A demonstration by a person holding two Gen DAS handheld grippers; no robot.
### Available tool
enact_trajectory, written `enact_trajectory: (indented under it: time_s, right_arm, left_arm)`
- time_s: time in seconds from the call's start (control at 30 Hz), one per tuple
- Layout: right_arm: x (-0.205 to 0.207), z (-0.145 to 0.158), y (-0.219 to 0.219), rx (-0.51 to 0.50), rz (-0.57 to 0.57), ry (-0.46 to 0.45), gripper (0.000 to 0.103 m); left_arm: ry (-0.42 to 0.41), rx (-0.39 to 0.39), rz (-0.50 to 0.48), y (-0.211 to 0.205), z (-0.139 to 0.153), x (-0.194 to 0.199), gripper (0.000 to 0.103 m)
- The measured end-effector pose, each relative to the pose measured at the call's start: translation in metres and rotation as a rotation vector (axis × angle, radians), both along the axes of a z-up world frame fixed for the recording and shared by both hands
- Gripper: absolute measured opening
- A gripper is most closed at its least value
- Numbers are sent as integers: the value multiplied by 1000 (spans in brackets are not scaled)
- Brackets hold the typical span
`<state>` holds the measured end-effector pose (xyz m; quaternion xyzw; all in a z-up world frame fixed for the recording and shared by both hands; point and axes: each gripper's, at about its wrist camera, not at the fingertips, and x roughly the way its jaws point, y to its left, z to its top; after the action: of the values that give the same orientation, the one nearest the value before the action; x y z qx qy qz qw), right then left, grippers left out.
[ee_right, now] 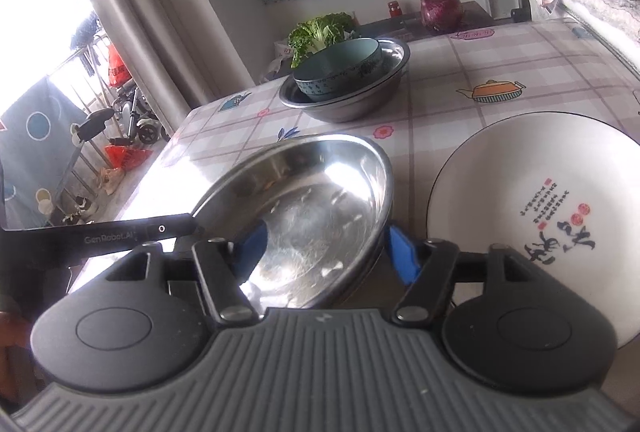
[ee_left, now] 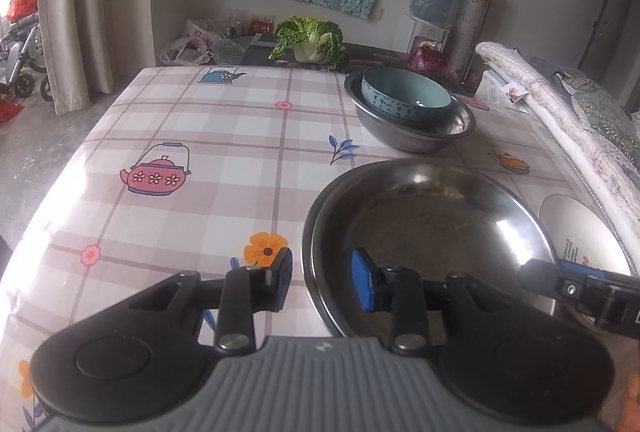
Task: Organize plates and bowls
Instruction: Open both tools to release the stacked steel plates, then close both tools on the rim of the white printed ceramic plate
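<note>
A shallow steel plate (ee_left: pixel 432 232) (ee_right: pixel 320 200) lies at the near side of the table, and a second steel rim shows just beneath it. My left gripper (ee_left: pixel 322 280) straddles its left rim, one blue pad inside and one outside, shut on the plate. My right gripper (ee_right: pixel 328 252) stands open around the plate's near rim, its pads clear of the metal. To the right of the steel plate lies a white plate (ee_right: pixel 520 200) (ee_left: pixel 576 232) with black and red writing. Farther back, a blue-green bowl (ee_left: pixel 404 96) (ee_right: pixel 340 68) sits inside a steel basin (ee_left: pixel 416 140) (ee_right: pixel 352 108).
The table wears a checked cloth (ee_left: pixel 224 160) with teapot and flower prints. Beyond its far edge are a leafy cabbage (ee_left: pixel 310 40), a red onion (ee_left: pixel 427 62) and plastic bags. Rolled bedding (ee_left: pixel 560 120) runs along the right side. A curtain and a wheelchair stand at the left.
</note>
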<state>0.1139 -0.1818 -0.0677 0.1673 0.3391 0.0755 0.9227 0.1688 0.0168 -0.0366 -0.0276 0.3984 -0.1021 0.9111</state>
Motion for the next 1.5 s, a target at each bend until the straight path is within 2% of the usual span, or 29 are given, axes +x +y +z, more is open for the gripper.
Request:
enact_trajectory:
  time_s: [0.13, 0.4, 0.63, 0.77, 0.93, 1.13, 1.2, 1.33, 1.5]
  right_arm:
    - [-4, 3, -4, 3, -14, -9, 74]
    - [-29, 4, -24, 58, -49, -31, 76]
    - [-71, 8, -57, 110, -93, -100, 76]
    - [-97, 11, -89, 101, -138, -142, 76]
    - [-110, 12, -139, 64, -216, -147, 74]
    - [-85, 10, -184, -2, -250, -123, 61]
    - [-68, 6, -194, -19, -242, -107, 53]
    - [-37, -1, -205, -58, -220, -84, 45]
    - [-3, -17, -217, -47, -195, -28, 28]
  left_arm:
    - [-10, -11, 2, 3, 4, -9, 37]
    - [-66, -24, -62, -12, 22, -41, 59]
    - [-82, -87, -223, -57, 38, -69, 70]
    - [-57, -155, -313, -97, 33, -80, 73]
    - [-8, -220, -304, -143, 9, -78, 73]
    - [-8, -188, -242, -179, -12, -71, 72]
    - [-2, -174, -225, -187, -17, -67, 66]
    - [16, -138, -213, -196, -27, -63, 56]
    - [69, -137, -186, -197, -40, -56, 35]
